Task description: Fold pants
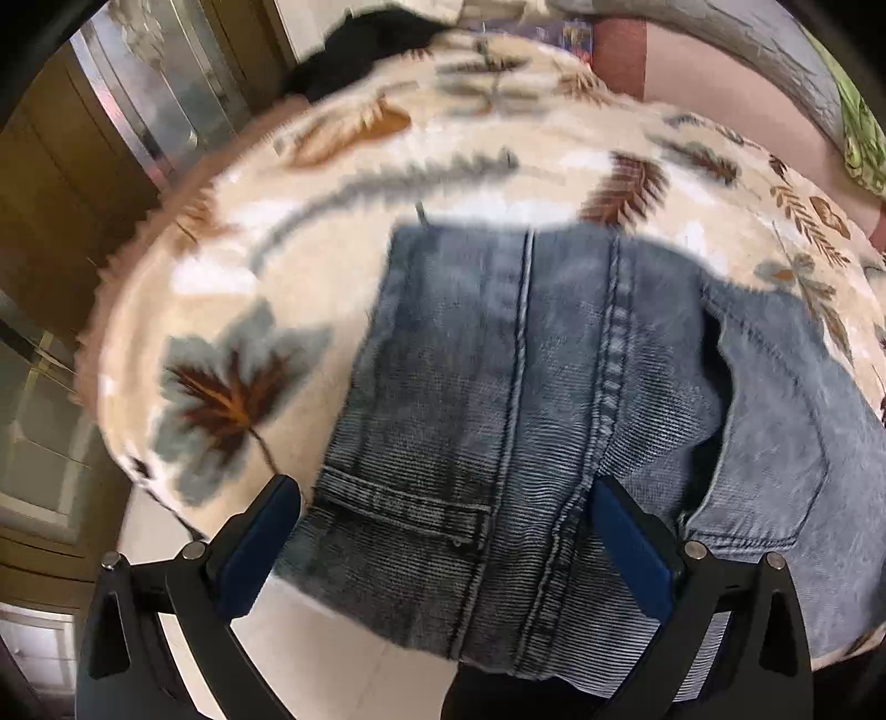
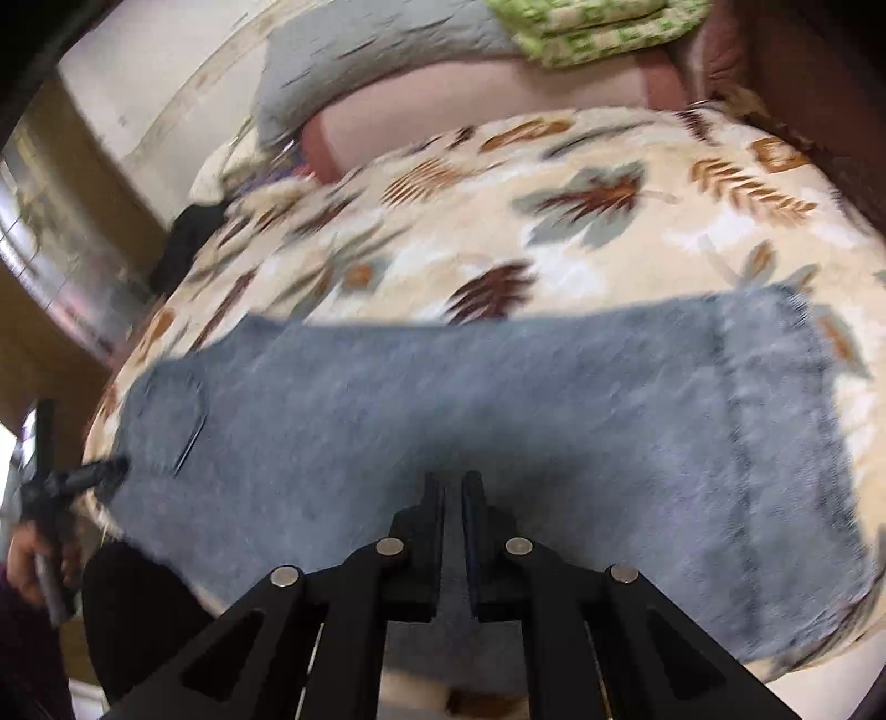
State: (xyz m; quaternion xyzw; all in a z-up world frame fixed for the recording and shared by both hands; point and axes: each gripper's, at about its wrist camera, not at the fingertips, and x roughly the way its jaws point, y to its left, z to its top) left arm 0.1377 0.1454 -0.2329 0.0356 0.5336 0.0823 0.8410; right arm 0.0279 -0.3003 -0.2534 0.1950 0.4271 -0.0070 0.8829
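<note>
Jeans (image 1: 498, 387) on leaf-print blanket (image 1: 332, 183); left gripper (image 1: 443, 515) released, right gripper (image 2: 453, 493) clenched.

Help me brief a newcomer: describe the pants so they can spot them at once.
Find the bed with the cream leaf-print blanket. On its near edge lie the pants, partly folded. They are the only blue denim there, with stitched seams and a back pocket, unlike the black garment at the far side.

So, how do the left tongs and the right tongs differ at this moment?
The left tongs stand wide open, while the right tongs are shut with only a thin gap. The left tongs straddle the folded jeans at a hem; the right tongs hold nothing visible. Both point down at the jeans on the leaf-patterned blanket.
</note>
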